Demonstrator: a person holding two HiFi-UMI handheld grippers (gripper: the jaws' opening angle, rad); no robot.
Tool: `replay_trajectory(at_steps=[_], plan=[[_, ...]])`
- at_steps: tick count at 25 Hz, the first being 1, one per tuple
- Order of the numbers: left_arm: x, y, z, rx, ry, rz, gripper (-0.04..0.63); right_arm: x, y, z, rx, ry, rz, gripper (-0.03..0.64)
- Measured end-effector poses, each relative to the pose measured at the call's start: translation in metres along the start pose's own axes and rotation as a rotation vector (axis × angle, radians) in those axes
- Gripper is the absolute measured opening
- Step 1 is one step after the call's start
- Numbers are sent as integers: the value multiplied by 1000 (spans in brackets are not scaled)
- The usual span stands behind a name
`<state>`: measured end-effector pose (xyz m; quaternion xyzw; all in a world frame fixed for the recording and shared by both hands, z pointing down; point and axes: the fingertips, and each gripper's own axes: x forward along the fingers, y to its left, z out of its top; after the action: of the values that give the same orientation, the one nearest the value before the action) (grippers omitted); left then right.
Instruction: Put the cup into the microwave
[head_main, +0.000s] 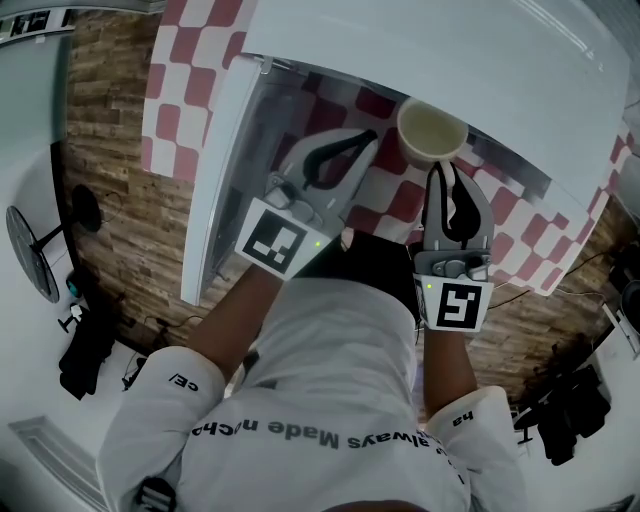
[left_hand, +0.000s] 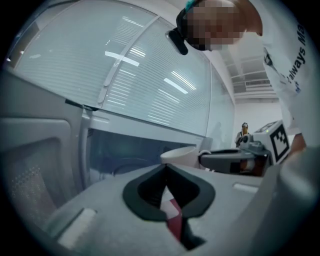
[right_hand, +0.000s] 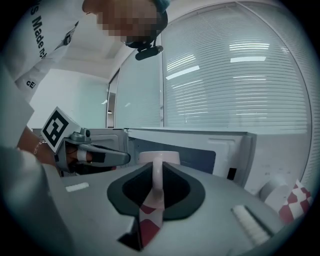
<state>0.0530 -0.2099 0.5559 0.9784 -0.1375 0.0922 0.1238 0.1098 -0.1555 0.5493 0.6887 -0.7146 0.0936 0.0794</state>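
Person loads a microwave: both forearms reach forward and down toward the open front of a white microwave (head_main: 450, 60), which stands on a table under a red-and-white checked cloth (head_main: 185, 60). The right gripper (head_main: 446, 172) points straight ahead, marker cube nearest the body, with its jaws clamped on the handle (right_hand: 154, 180) of a cream cup (head_main: 432, 133). The cup hangs upright, mouth up, clear of the cloth. It sits at the microwave's front edge, toward the right side of the opening. No view settles whether it has crossed the threshold. The left gripper (head_main: 362, 142) slants in from the left toward the cup, its jaws pressed together on nothing and its tips near the cup but apart from it. The door (head_main: 215, 170) stands wide open at the left edge of the microwave.

Only the head view looks down into the cup's pale inside and takes in both arms at once. Only the right gripper view shows the thin handle pinched between the black pads (right_hand: 177, 190), with the cup's body just past the tips and the dark opening behind it. The left gripper view shows the cup side-on in the other gripper's jaws, the door's inner face at its left and window blinds (left_hand: 150, 75) above.
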Motion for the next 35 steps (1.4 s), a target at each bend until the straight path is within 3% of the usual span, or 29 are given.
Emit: replay_trajectory(at_steps=[16,35], plan=[[35,35,-16,16,-25,38,4,52,-23,-20,15,-32,-39,38],[68,63,-28,29,-29,54,4,91,-37,-38,12,-42,-21,38]])
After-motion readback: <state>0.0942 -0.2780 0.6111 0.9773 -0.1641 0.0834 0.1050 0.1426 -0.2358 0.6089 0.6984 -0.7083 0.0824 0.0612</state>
